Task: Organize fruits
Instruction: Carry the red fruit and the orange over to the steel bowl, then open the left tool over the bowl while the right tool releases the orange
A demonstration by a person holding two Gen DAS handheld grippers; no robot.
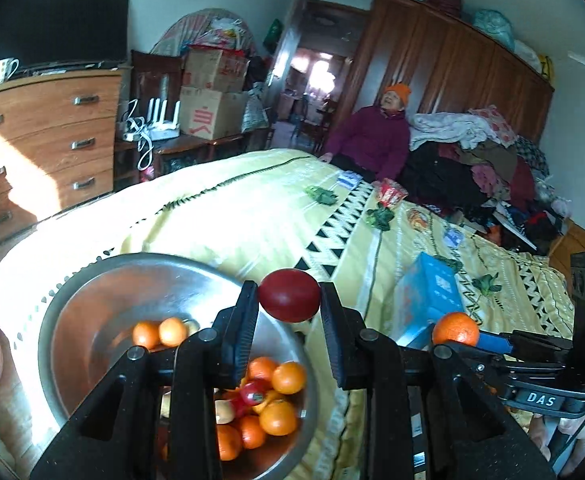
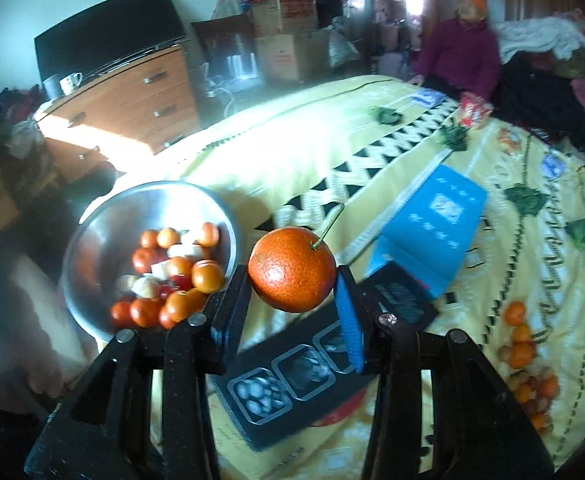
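Left gripper [image 1: 289, 300]: jaws closed on a red fruit [image 1: 289, 295], pinched at its two sides, held in the air near the bowl's far rim.
Right gripper [image 2: 292, 280]: jaws closed on an orange [image 2: 291, 269], stem up, held above the bed just right of the bowl.
Bowl [image 2: 92, 220]: steel, on the bed [image 2: 292, 136] near its edge, partly filled with fruit.
Risk 1: both fruits are round and gripped at narrow contact; a tilt or slack squeeze could let one roll off the bed.
Risk 2: an early release at the rim could bounce fruit out.
Risk 3: soft bedding could tip the bowl if nudged.
Count, held: one red fruit, one orange.
Count, bowl: roughly a dozen orange, a few red, a few pale; exact number unclear.
Count, loose pile [image 2: 526, 364]: about a dozen small fruits.
Boxes: one blue [image 2: 438, 224], one black [image 2: 292, 376].
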